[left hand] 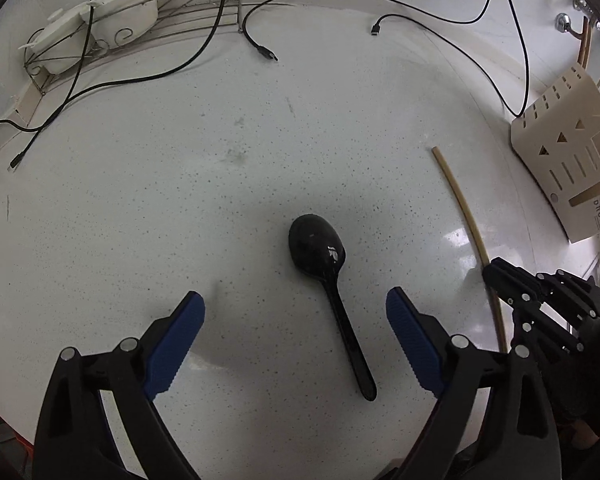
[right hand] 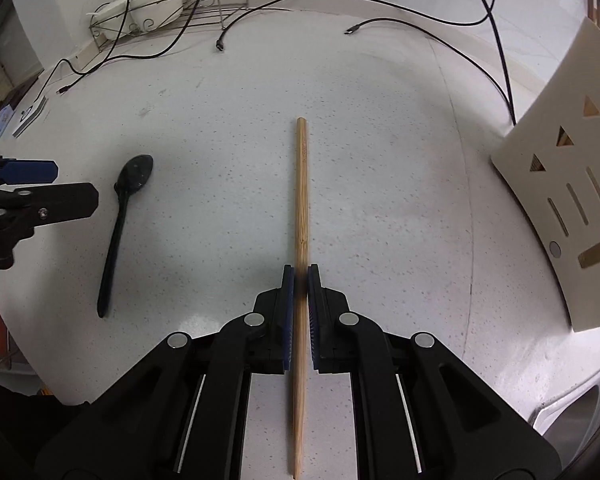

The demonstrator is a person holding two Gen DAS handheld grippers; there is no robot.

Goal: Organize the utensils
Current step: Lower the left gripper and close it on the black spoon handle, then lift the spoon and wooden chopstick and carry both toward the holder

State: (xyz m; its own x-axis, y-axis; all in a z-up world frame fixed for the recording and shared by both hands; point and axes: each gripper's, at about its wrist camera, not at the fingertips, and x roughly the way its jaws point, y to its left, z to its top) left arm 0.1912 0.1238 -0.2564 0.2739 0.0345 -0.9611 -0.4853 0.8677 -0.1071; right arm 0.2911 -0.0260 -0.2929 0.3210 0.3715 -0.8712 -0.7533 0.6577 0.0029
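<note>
Chopstick [right hand: 301,208]: bamboo, lying lengthwise on the white speckled desk [right hand: 380,200], running straight away from your right tongs [right hand: 301,280]. The two blue pads are closed tight on its near half; the far end points toward the back of the desk, the near end passes back between the arms of the tool. From the left wrist view the same chopstick [left hand: 466,216] shows as a pale curved line on the right, ending at your right tongs [left hand: 494,268].

Spoon [left hand: 328,280]: black plastic, flat on the desk, bowl away from you, handle toward you. It lies between the pads of your left tongs [left hand: 296,312], which stand wide apart and grip nothing. Whether either pad touches the desk cannot be told. In the right wrist view the spoon [right hand: 122,220] sits well left of the chopstick, just beside your left tongs [right hand: 52,188].

Holder [right hand: 572,184]: cream, slotted, with triangle cutouts, at the right edge of the desk, tilted.

Back of the desk: wire rack [left hand: 112,32] with white bowls [left hand: 116,8]; black cables [left hand: 204,48] trailing loose, plugs free.
</note>
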